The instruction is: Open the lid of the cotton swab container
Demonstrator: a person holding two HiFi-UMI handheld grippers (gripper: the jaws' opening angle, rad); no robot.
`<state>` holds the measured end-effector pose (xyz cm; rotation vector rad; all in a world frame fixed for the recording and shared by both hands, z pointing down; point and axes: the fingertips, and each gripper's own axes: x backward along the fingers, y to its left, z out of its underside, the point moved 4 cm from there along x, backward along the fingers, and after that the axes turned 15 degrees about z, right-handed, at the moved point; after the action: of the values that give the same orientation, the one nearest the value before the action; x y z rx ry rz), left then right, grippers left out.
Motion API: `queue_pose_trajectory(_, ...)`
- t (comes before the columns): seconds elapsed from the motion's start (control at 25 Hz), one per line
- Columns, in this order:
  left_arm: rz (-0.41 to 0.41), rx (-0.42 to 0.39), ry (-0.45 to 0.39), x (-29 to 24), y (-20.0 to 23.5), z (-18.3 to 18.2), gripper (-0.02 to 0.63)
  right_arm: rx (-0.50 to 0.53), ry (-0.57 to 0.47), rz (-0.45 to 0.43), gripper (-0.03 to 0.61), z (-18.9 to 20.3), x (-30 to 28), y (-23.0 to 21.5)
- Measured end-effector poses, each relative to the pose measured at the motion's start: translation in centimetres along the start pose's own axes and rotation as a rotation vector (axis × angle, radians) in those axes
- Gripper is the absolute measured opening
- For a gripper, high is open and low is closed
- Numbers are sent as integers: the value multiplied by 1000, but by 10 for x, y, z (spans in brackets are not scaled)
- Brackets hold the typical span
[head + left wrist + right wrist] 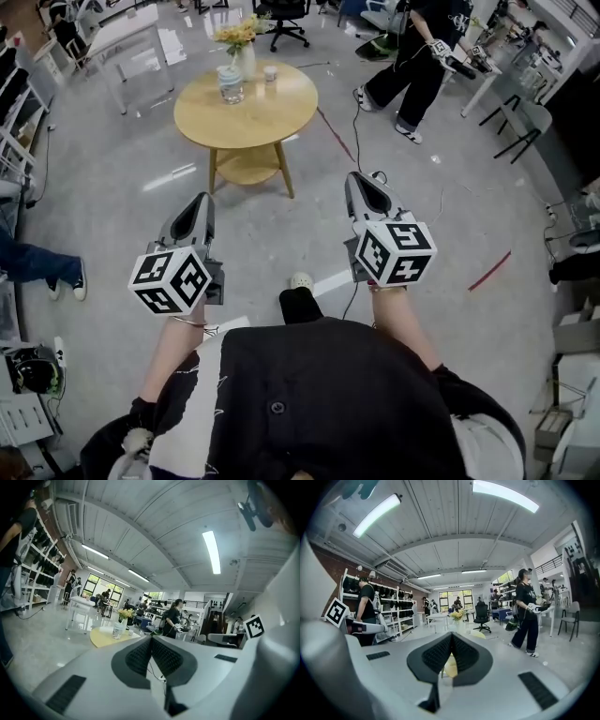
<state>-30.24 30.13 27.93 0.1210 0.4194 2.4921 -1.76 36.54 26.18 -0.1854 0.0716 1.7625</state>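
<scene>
The cotton swab container was found standing on the round wooden table, lid in place, just beside a vase of yellow flowers and near a small cup. It was observed well apart from both sets of jaws, ahead of them across open floor, and touched by neither. The left gripper and the right gripper were held roughly level and pointed towards the table, each with its jaws closed together on nothing.
</scene>
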Motion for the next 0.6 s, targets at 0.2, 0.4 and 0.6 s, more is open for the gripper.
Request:
queue_pose_trajectory(0.2,-12,-2,6,-33,25,-7,11,-11,7,-29,5,-1,-50,-2)
queue_pose_trajectory(0.4,-21,10,4,-86,46,-18,11,-8,23,-74,5,-13,-109,-13)
queue_pose_trajectory(0.6,-19,8,-1,-144,59,-30,11,-6,37,-93,5,-27,-165,-36)
